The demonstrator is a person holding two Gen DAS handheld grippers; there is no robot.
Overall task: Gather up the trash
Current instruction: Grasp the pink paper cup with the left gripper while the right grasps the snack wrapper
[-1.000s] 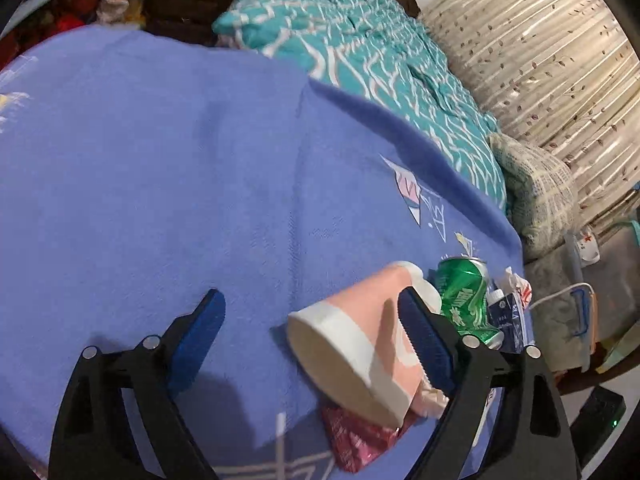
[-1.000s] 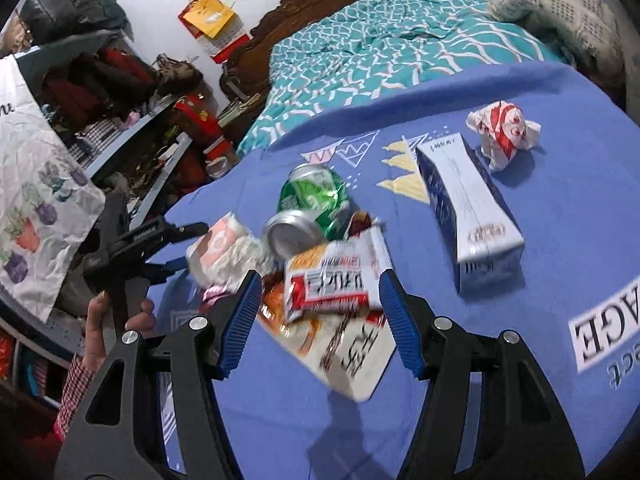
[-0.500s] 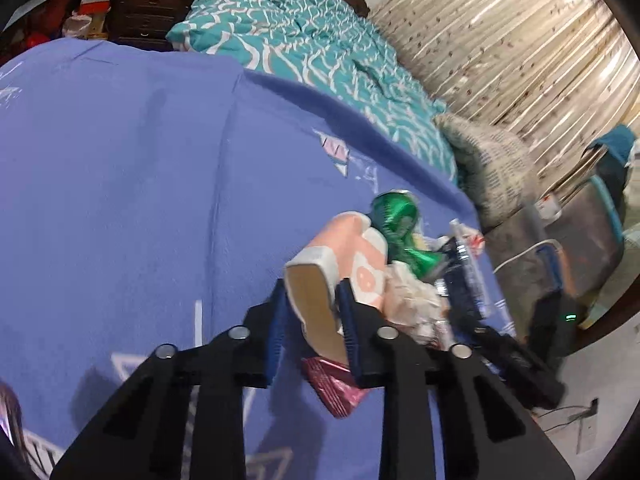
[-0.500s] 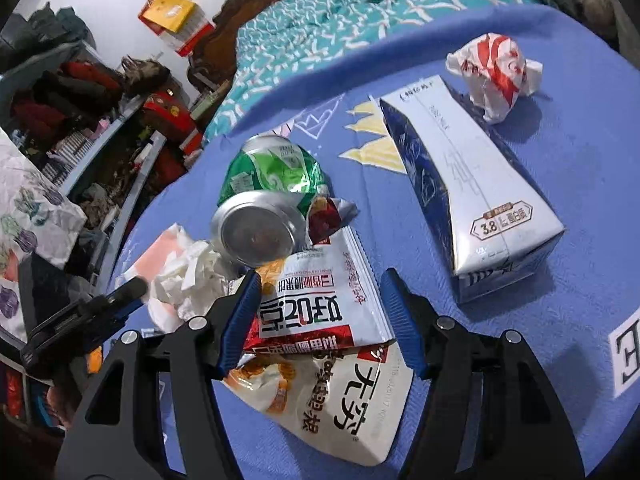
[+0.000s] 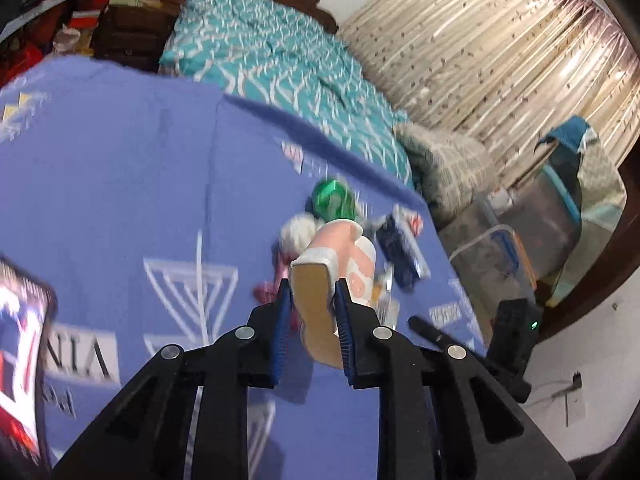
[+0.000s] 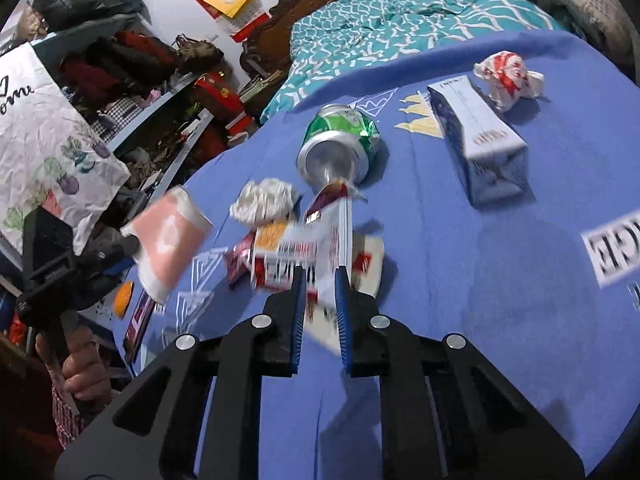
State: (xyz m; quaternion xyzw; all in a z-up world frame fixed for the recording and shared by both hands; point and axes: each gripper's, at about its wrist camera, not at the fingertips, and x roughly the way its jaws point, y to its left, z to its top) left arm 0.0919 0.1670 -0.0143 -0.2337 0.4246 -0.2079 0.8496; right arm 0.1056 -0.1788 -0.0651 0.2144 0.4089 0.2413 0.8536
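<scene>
Left tool [image 5: 310, 300]: blue-padded fingers are closed to a narrow gap on the flattened pink-and-white paper cup [image 5: 336, 264], which is clamped by its open rim. In the right wrist view the same cup [image 6: 168, 240] is seen lifted clear of the blue printed cloth [image 6: 500, 280] covering the tabletop, at 9 o'clock from the trash cluster.

Right tool [image 6: 320, 292]: fingers are drawn nearly together on the red-and-white foil snack wrapper [image 6: 304, 256], gripped at its near edge; motion blur is noted. A second flat wrapper [image 6: 368, 264] is seen beneath it, on the cloth.

Remaining trash on the cloth, right wrist view:
- crushed green aluminium can [image 6: 340, 144], on its side, at 12 o'clock from the held wrapper
- crumpled white tissue wad [image 6: 266, 200], just beside the can at its 8 o'clock
- blue-and-white drink carton [image 6: 476, 136], lying flat, at 3 o'clock from the can, apart from it
- crumpled red-and-white paper wrapper [image 6: 508, 78], near the carton's far end at 1 o'clock

In the left wrist view the can [image 5: 333, 200] and carton [image 5: 402, 256] are seen beyond the cup, at 12 and 2 o'clock.
</scene>
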